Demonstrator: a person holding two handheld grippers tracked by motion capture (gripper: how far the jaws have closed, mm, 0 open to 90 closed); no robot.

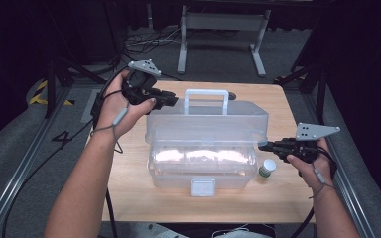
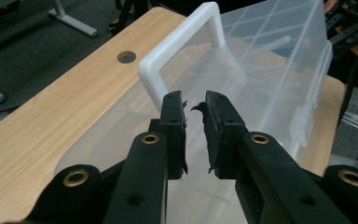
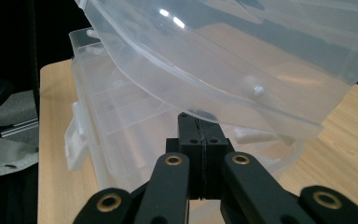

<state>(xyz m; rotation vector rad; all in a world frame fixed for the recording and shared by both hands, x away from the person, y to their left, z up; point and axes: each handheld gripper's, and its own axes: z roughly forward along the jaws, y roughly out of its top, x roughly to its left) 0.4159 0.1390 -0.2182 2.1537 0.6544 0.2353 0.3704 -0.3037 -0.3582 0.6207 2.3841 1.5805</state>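
We see small bottle (image 1: 267,167) beside clear box (image 1: 203,168), lid (image 1: 208,121) raised; left gripper (image 2: 195,122) slightly spread, right gripper (image 3: 200,135) pressed together.

I am working in what looks like a lab or recording studio rather than a home. A small wooden table (image 1: 278,198) with a cable hole (image 2: 127,57) stands on grey carpet (image 1: 25,144), ringed by black curtains (image 1: 367,59) that shut out the rest of the room. Metal rails (image 1: 22,163) run along the floor on both sides, and yellow-and-black hazard tape (image 1: 42,91) marks the left one. Loose cables (image 1: 144,42) lie on the floor behind the table, near the grey steel legs of a desk frame (image 1: 223,22). Dark stand legs (image 1: 302,74) at the right look like tripod or rig supports.
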